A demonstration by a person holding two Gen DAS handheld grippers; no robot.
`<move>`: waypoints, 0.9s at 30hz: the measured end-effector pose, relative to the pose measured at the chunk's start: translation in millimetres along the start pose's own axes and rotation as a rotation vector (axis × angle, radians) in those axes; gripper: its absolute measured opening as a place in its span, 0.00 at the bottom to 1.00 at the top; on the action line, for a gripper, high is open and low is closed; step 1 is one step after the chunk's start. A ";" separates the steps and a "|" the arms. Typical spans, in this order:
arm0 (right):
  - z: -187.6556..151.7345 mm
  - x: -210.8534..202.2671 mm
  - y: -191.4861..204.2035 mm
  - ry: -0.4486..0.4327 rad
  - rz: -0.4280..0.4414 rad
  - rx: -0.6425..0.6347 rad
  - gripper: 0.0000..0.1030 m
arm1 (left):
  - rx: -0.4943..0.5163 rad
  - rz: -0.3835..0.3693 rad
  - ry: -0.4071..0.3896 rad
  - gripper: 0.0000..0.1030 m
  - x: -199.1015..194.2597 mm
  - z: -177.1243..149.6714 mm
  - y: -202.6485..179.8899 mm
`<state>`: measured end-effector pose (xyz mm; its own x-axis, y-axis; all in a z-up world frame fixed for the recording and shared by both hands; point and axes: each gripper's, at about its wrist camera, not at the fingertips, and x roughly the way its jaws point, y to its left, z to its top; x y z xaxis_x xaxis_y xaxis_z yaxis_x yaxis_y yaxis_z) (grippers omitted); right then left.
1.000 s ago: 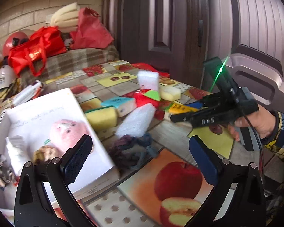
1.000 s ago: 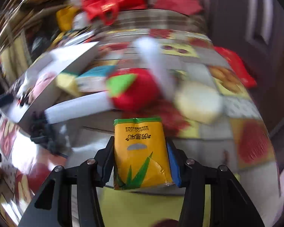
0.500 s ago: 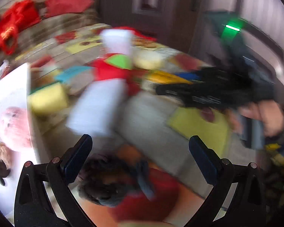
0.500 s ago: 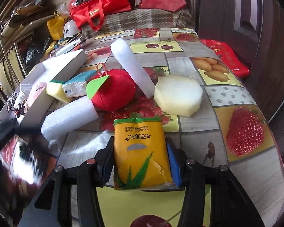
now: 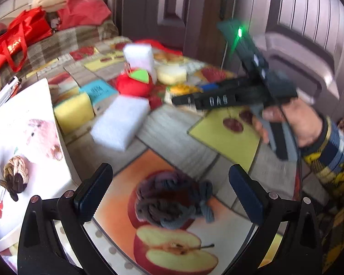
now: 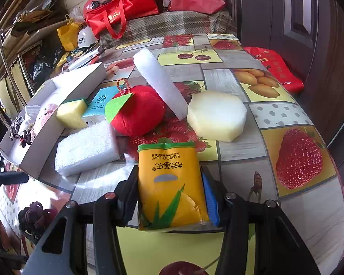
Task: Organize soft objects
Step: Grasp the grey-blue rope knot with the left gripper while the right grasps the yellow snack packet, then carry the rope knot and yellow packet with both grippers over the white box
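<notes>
My left gripper is open and points down at the fruit-print table. A purple-grey yarn bundle lies on the table between its fingers, untouched. My right gripper is shut on a yellow tissue pack and holds it low over the table, a hand behind it. Beyond it lie a red plush apple, a white foam block, a white foam bar, a pale round sponge, a yellow sponge and a teal tissue pack.
A white open box at the left holds a pink plush and small knitted items. A red pouch lies at the table's right edge near a dark door. Red bags sit on a plaid seat behind the table.
The left gripper has moved forward and down, so the yarn bundle now sits between its open fingers. The right gripper has kept still with the yellow pack.
</notes>
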<state>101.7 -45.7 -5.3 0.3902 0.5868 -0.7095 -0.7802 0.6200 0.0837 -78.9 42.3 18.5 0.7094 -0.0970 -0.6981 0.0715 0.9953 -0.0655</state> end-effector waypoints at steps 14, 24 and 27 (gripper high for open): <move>1.4 -14.1 5.8 -0.091 -0.018 -0.030 0.48 | -0.003 0.038 0.040 0.30 7.1 -7.9 3.6; -0.3 -45.2 41.1 -0.320 -0.008 -0.092 0.48 | -0.059 0.253 -0.254 0.30 -57.1 -23.2 18.9; 0.4 -42.5 60.6 -0.328 0.026 -0.122 0.48 | -0.148 0.292 -0.297 0.31 -79.5 -38.6 37.3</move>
<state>38.0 -32.9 30.2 0.4899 0.7503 -0.4439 -0.8372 0.5469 0.0004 -159.7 87.2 44.1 0.8573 0.2128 -0.4688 -0.2476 0.9688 -0.0130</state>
